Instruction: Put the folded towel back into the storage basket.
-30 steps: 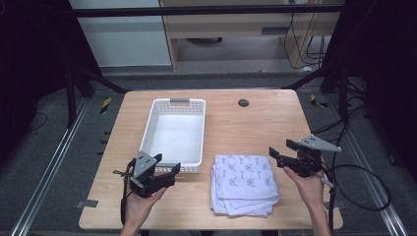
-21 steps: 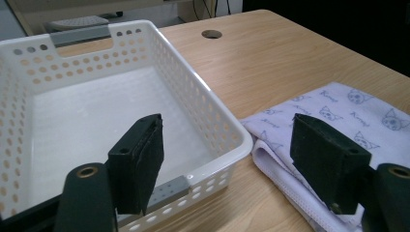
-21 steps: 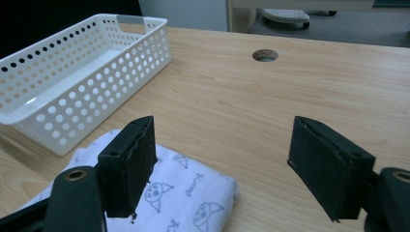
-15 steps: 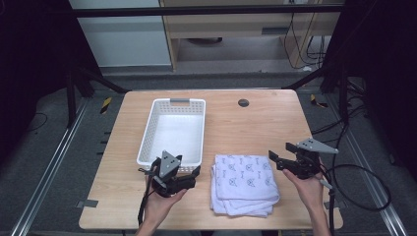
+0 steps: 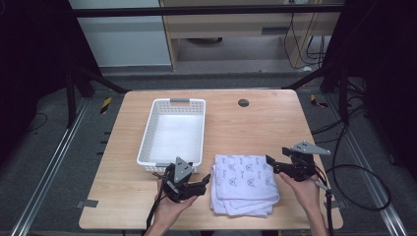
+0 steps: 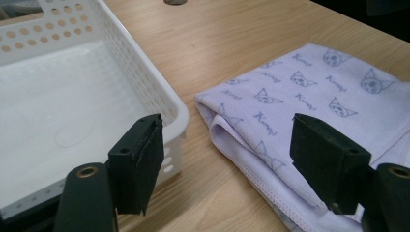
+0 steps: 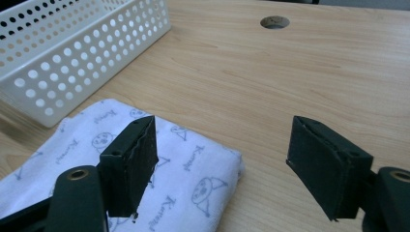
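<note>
1. We hold a gripper in each hand on either side of the folded cloth (image 5: 245, 183), which lies on the table (image 5: 255, 123) in the lower middle of the high view, just right of the white basket (image 5: 173, 135).
2. Our left gripper (image 5: 202, 183) sits at the cloth's left edge, its fingers spread wide and grasping nothing. Our right gripper (image 5: 272, 163) hovers at the cloth's upper right corner, fingers likewise released and empty.
3. The step in hand, as we judge it, is taking hold of the cloth from both sides, likely to lift it toward the basket.
4. To do it well, we should bring each gripper low so one finger slides under the whole stack and the other comes down on top. That way all the folded layers are caught, not just the top one.
5. We should close both grips at about the same time and lift evenly, or the folds may slump open.
6. The left gripper view shows what the high view cannot: the layered, stitched folds (image 6: 251, 164) at the cloth's near edge, and how closely the basket corner (image 6: 176, 113) crowds the left finger.
7. The right gripper view shows the rounded cloth corner (image 7: 227, 166) lying between its fingers, with bare table under the right one.
8. The high view alone gives the whole layout, including the basket's empty interior.
</note>
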Tool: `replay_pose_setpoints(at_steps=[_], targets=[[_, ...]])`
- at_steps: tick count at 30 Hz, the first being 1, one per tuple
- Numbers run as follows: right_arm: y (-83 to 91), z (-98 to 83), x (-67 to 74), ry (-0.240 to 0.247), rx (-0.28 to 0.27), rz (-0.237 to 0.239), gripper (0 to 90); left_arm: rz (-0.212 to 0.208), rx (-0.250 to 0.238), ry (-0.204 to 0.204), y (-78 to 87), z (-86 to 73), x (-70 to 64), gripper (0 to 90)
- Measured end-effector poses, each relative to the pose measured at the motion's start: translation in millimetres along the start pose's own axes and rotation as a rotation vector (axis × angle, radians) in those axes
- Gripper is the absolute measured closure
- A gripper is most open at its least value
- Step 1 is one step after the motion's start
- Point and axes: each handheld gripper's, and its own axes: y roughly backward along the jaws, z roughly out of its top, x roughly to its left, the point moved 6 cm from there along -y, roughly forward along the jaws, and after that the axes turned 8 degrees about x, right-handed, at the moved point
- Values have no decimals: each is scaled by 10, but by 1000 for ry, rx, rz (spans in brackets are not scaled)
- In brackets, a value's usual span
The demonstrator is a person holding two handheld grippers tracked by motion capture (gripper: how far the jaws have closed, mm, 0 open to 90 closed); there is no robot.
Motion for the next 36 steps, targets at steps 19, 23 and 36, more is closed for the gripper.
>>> replay_pose_setpoints(at_steps=[19, 23, 36], targets=[[-176, -162, -9, 15, 71, -6, 252, -18, 63, -29, -201, -167, -205, 266], [-202, -178, -6, 18, 77, -5, 253, -23, 78, -36, -248, -196, -236, 256], [-328, -268, -7, 45, 132, -20, 247, -37, 110, -28, -396, -261, -286, 245]])
